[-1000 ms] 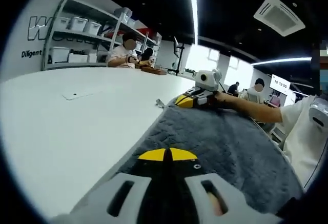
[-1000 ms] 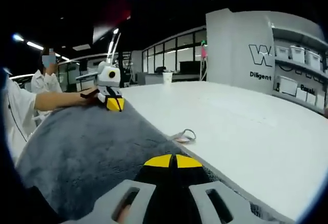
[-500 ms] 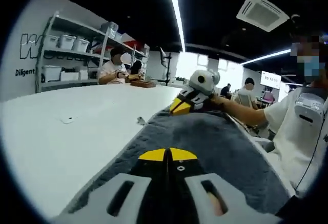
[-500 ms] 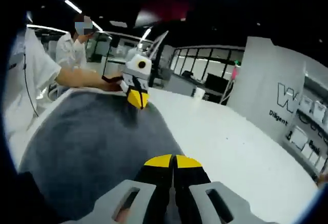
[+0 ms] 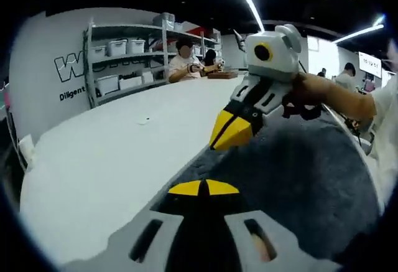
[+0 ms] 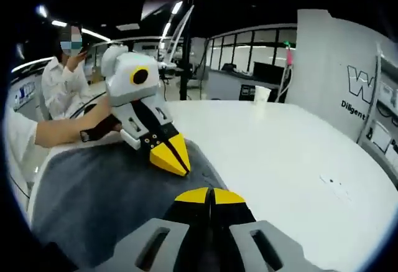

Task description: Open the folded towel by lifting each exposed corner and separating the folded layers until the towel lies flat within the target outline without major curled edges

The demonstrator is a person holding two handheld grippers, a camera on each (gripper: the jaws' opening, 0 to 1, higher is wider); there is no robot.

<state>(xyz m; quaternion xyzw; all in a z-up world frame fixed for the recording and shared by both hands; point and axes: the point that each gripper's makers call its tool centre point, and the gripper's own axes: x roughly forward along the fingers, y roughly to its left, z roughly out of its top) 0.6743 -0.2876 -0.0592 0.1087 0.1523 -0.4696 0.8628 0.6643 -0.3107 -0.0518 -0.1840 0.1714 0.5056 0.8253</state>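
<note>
On white table (image 5: 106, 160), rumpled grey towel (image 5: 298, 178)

Bright ceiling strip lights (image 5: 247, 1) streak overhead and glare off the white table (image 5: 124, 141), which nearly washes out. Windows (image 6: 249, 57) glow at the back. The ceiling reads dark. Fisheye bending curves the shelves and walls at the edges, and far-off figures go soft.

A grey wall panel (image 5: 46, 91) beside the storage shelves (image 5: 124, 60) carried large outlined letters, cut off after "W", with the smaller word "Diligent" beneath. The right gripper view showed the same lettering on that panel (image 6: 348, 66).
</note>
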